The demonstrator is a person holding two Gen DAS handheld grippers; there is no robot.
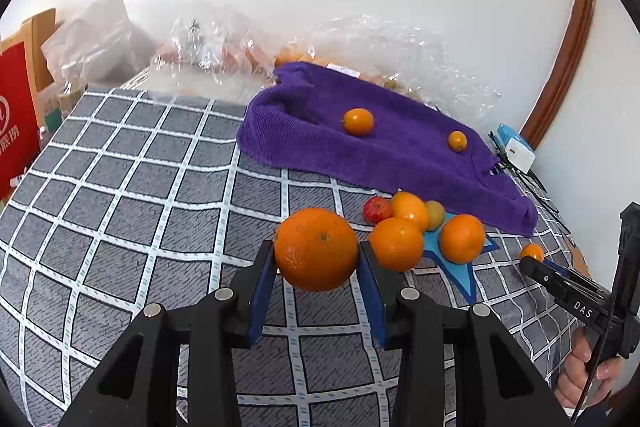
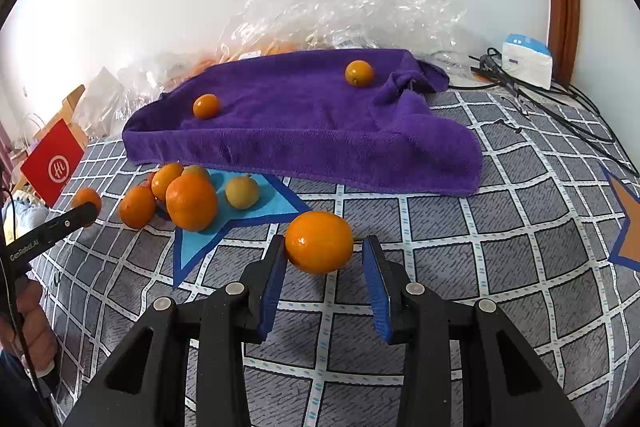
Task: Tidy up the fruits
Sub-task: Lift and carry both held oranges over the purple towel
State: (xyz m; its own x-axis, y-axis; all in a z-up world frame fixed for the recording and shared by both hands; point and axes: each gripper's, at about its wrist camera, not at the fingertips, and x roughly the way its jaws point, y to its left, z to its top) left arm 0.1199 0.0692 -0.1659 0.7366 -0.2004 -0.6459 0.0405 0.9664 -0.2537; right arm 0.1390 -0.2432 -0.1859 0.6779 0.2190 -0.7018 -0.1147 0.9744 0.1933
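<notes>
Both claws are seen pinching fruit above a checked cloth [image 1: 132, 163]: an orange [image 1: 316, 249] is clamped between the blue pads of the left gripper [image 1: 317, 263], while a smaller orange [image 2: 319, 242] is pinched in the right gripper [image 2: 325, 255], though its right pad appears barely touching. A cluster of fruit [image 1: 416, 227] is gathered on a blue star [image 2: 244, 215], just beside a purple towel [image 2: 304, 131] on which two kumquats [image 2: 206, 106] are resting.
</notes>
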